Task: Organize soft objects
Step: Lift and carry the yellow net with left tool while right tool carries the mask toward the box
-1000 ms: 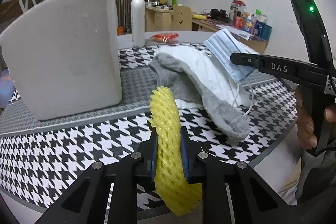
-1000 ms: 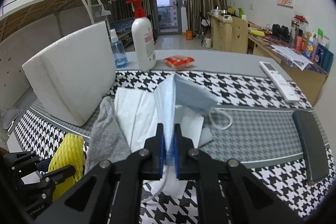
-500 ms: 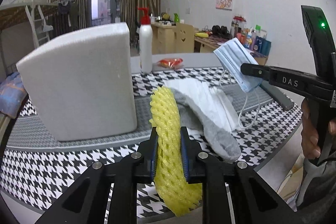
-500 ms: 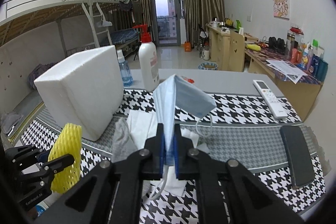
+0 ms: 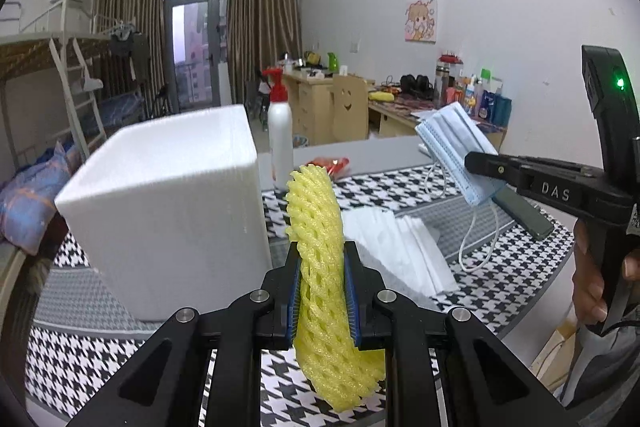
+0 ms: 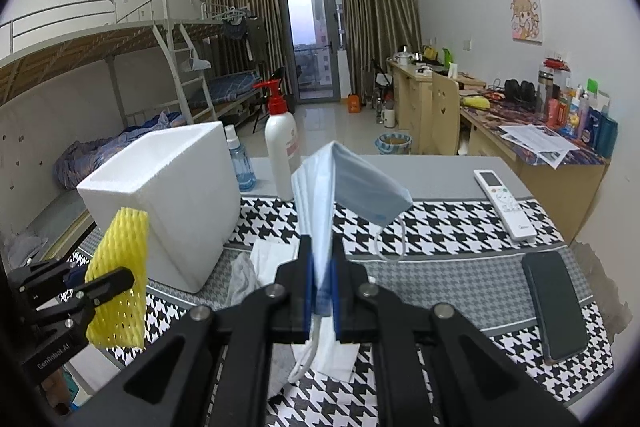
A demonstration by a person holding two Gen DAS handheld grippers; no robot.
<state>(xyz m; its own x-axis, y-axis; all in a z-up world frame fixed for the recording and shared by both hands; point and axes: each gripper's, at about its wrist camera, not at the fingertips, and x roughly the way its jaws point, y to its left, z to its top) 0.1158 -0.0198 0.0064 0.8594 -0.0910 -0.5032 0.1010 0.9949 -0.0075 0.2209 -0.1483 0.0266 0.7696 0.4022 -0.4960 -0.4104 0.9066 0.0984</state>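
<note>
My left gripper (image 5: 322, 287) is shut on a yellow foam net sleeve (image 5: 318, 247) and holds it above the table; it also shows in the right wrist view (image 6: 120, 279). My right gripper (image 6: 322, 291) is shut on a blue face mask (image 6: 344, 187), lifted clear of the table, with its ear loops hanging; the mask also shows in the left wrist view (image 5: 452, 151). A white foam box (image 5: 168, 211) stands open-topped on the left of the table (image 6: 180, 195). White tissues (image 5: 400, 247) and a grey sock (image 6: 242, 277) lie on the houndstooth cloth beside the box.
A white pump bottle (image 6: 282, 147) and a small blue bottle (image 6: 238, 167) stand behind the box. A remote (image 6: 504, 203) and a black phone (image 6: 554, 307) lie at the right. An orange packet (image 5: 330, 165) lies at the back. The table's front edge is close.
Both grippers have risen with their loads. The mask has come up off the tissues, and the foam net is higher above the cloth.
</note>
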